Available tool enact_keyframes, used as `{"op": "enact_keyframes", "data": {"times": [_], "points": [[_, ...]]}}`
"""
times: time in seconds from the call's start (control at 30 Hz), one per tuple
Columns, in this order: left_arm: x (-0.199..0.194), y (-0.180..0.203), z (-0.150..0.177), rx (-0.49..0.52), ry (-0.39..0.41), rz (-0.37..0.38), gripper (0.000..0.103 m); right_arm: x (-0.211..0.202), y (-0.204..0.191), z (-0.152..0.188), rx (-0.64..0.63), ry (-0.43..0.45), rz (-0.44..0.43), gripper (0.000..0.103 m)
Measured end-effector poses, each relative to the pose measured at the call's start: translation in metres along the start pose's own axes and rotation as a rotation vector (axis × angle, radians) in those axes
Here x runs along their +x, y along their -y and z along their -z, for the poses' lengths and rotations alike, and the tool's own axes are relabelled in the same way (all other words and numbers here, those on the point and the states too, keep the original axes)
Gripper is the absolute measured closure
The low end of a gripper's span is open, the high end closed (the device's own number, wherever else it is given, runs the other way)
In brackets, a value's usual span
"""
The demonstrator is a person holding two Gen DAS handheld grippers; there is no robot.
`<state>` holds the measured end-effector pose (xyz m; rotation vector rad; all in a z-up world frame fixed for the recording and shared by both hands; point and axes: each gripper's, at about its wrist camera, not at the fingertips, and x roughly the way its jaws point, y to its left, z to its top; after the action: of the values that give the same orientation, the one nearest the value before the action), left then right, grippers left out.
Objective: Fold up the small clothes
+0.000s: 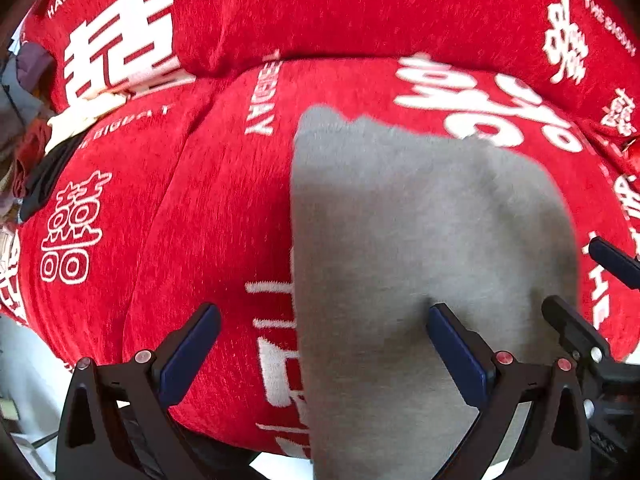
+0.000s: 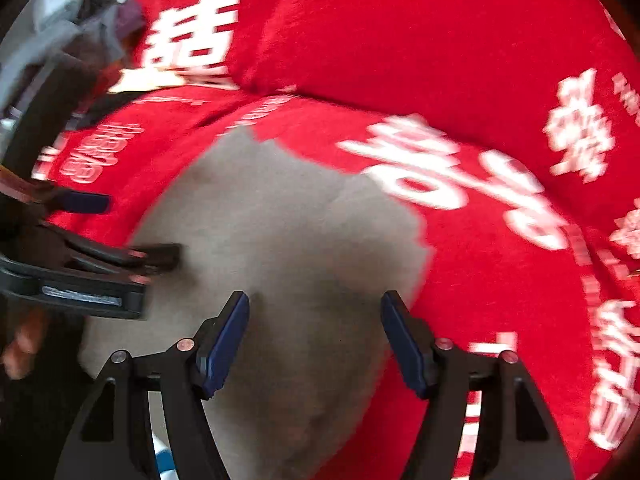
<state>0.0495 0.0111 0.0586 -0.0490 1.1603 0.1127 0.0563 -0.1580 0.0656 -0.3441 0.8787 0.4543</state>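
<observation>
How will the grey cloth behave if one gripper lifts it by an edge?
The grey cloth lies flat and follows the red cover, so it probably hangs limp. It looks thin, likely light. Its fuzzy surface may cling slightly.

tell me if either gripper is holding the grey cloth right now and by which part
Neither. The left gripper and the right gripper both have their jaws open above the grey cloth, which lies flat on the red cover, unpinched.

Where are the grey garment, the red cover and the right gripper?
grey garment [image 1: 420, 220]: left wrist view, middle of its flat top.
red cover [image 1: 224, 208]: left wrist view, bare patch left of garment.
right gripper [image 2: 316, 340]: right wrist view, midway between its fingertips.
</observation>
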Motion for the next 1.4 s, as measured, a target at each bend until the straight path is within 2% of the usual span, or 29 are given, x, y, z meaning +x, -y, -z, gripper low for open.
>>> {"op": "enact_keyframes", "data": {"times": [0.07, 0.23, 0.3, 0.4, 0.47, 0.6, 0.67, 0.83, 1.07, 1.4], "points": [[-0.007, 0.003, 0.001, 0.009, 0.0, 0.008, 0.0, -0.01, 0.005, 0.001, 0.009, -0.023, 0.034, 0.031], [-0.024, 0.007, 0.017, -0.001, -0.041, 0.083, 0.0, -0.032, 0.017, 0.008, 0.097, -0.101, -0.06, 0.025], [-0.027, 0.006, 0.026, -0.02, -0.072, 0.122, 0.0, -0.039, 0.013, 0.012, 0.093, -0.121, -0.073, 0.025], [-0.032, 0.003, 0.038, -0.07, -0.091, 0.157, 0.0, -0.047, 0.005, 0.019, 0.056, -0.14, -0.043, 0.025], [-0.036, 0.0, 0.044, -0.088, -0.086, 0.139, 0.0, -0.049, 0.002, 0.022, 0.053, -0.152, -0.029, 0.025], [-0.051, -0.002, 0.055, -0.154, -0.004, 0.013, 0.0, -0.051, -0.001, 0.028, 0.063, -0.165, -0.022, 0.025], [-0.052, -0.004, 0.059, -0.161, -0.006, 0.02, 0.0, -0.051, -0.003, 0.031, 0.064, -0.172, -0.017, 0.025], [-0.039, -0.006, 0.062, -0.18, -0.087, 0.071, 0.0, -0.048, -0.007, 0.034, 0.053, -0.186, -0.004, 0.025], [-0.038, -0.005, 0.065, -0.17, -0.068, 0.039, 0.0, -0.044, -0.007, 0.034, 0.059, -0.199, 0.012, 0.025], [-0.031, -0.01, 0.067, -0.183, -0.086, 0.062, 0.0, -0.04, -0.008, 0.031, 0.048, -0.212, 0.015, 0.025]]}}
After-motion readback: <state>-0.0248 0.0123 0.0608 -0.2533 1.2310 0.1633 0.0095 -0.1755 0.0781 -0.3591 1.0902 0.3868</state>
